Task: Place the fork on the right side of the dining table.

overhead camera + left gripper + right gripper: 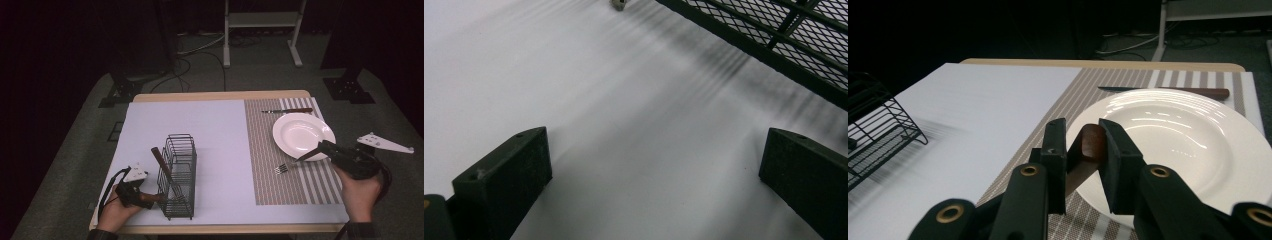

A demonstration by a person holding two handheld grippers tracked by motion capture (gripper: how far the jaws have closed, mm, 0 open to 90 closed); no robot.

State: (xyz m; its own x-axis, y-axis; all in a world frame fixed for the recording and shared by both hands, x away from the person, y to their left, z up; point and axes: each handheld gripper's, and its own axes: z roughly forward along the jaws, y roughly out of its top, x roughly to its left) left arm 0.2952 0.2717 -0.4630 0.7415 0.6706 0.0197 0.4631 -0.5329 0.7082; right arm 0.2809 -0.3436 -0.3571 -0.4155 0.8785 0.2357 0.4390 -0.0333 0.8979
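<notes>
My right gripper was shut on the fork. Both pads looked to press on its brown handle, with the jaws only a little apart. The fork lay low on the striped mat, at about 7 o'clock from the plate. Its handle end was at the plate's rim and its prongs pointed away toward 8 o'clock. A knife lay at the plate's 12 o'clock.

My left gripper was open and held nothing. It sat on the white sheet at the near left corner of the wire basket, well off at 9 o'clock from the plate. One more brown handle stuck up out of the basket.

I thought I was laying the fork down beside the plate. Next I would need to let go once it lay flat. Then I would lift straight off so the fork did not slide.
</notes>
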